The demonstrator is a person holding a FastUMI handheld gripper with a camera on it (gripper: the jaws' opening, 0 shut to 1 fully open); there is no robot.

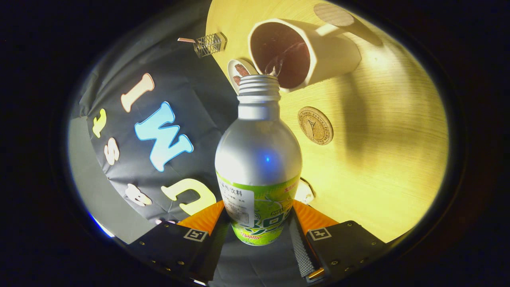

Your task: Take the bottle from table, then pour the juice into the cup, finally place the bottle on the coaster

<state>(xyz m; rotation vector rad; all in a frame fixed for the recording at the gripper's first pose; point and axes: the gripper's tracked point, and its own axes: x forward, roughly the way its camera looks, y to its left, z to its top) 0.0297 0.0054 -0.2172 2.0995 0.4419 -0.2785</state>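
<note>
Pouring is in hand: the gripper (pixel 259 223) has both fingers closed on the silver aluminium bottle with green label (pixel 258 167), tipped so its open threaded mouth sits at the white ceramic cup (pixel 318 52). A thin stream appears to enter the cup. Judgement: hold the mouth over the rim, tilt gradually, then right the bottle for the round cork coaster (pixel 315 125) near the cup on the pale wooden table (pixel 390 159).

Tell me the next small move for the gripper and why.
Probably hold the tilt a little longer: the gripper is shut on the bottle, its open mouth sits at the cup rim and liquid is running in. The coaster waits beside.
</note>
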